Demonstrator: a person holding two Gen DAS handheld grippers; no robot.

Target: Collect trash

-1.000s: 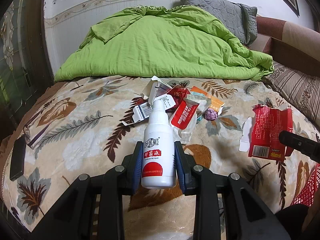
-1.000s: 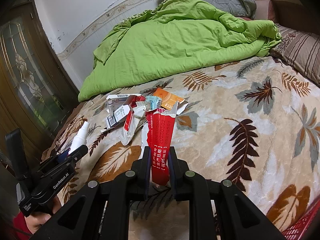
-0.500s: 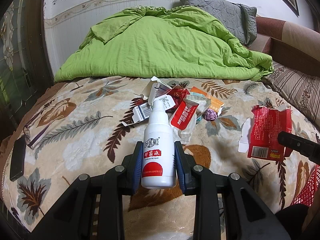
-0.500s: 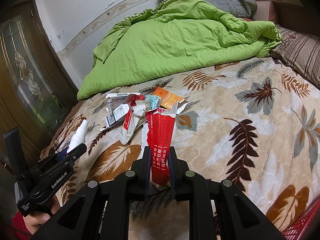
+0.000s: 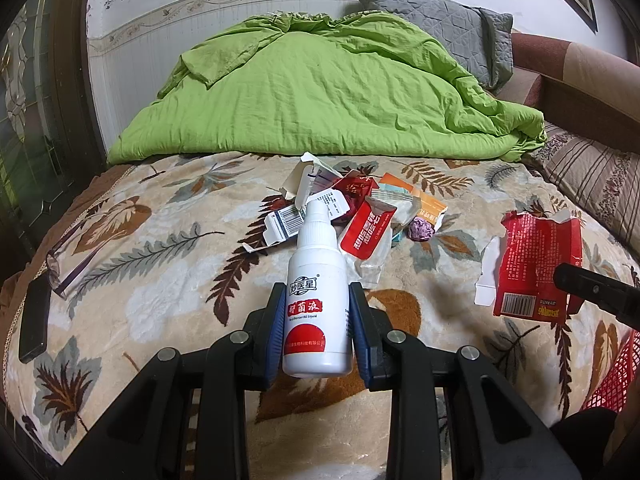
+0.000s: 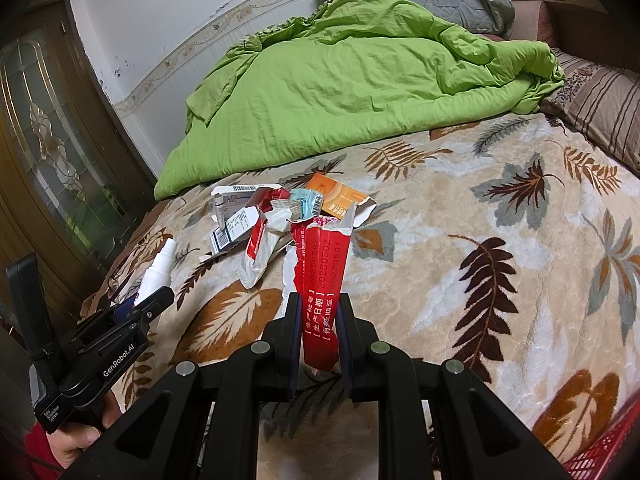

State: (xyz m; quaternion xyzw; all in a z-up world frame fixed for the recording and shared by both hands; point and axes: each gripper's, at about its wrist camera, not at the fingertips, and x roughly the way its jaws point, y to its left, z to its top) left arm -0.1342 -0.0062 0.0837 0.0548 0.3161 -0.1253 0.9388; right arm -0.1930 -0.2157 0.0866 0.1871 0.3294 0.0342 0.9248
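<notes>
The left gripper point(image 5: 316, 328) clamps a white bottle point(image 5: 317, 300); the right gripper point(image 6: 319, 340) pinches a torn red box point(image 6: 323, 280). Wrappers point(image 5: 360, 216) lie ahead on the bed point(image 5: 160, 280).

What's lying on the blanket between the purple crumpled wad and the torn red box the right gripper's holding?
Nothing: between the purple wad and the torn red box, the left wrist view shows only bare leaf-print blanket.

Right gripper point(image 6: 320, 332) clamping torn red carton point(image 6: 320, 276), leaf-patterned blanket point(image 6: 500, 280)
</notes>
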